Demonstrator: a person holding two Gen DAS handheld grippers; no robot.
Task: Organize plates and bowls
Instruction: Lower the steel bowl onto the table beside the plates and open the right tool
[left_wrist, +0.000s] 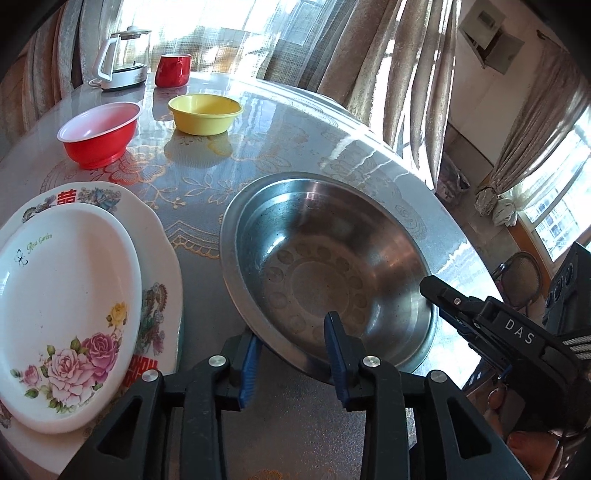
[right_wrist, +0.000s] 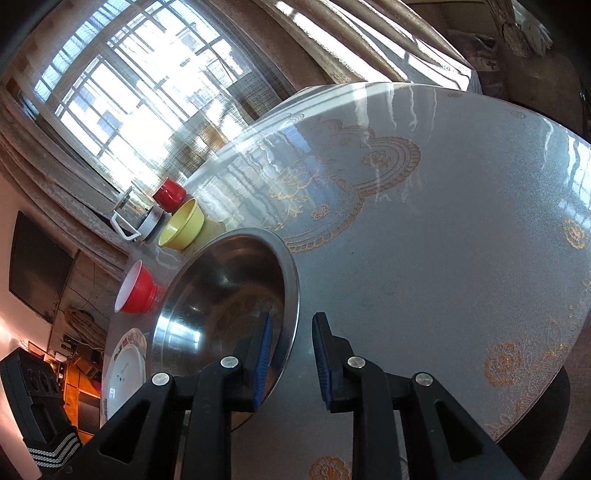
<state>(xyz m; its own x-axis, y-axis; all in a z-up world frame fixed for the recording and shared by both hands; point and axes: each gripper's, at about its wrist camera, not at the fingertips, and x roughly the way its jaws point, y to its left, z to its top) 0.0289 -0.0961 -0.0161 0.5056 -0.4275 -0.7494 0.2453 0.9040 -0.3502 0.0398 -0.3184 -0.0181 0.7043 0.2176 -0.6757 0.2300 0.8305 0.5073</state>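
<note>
Round table (left_wrist: 192, 184) under a glossy floral cover, curtained windows behind. Left claw (left_wrist: 295, 354) straddles the near rim of the steel bowl (left_wrist: 325, 266), jaws narrow but not pinching; right claw (right_wrist: 291, 362) likewise at the opposite rim, gap visible. Stacked plates (left_wrist: 66, 295) sit left of the left claw; red bowl (left_wrist: 98, 133) and yellow bowl (left_wrist: 205, 112) ahead, kettle (left_wrist: 123, 59) and red cup (left_wrist: 173, 69) farthest. Risk: slick cover, thin rim, so the bowl may slide or tip if caught. Text: "Rose Garden" on top plate, "DAS" on right claw.

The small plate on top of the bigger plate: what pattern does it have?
The small plate is white with pink roses; the left wrist view shows this best.
</note>
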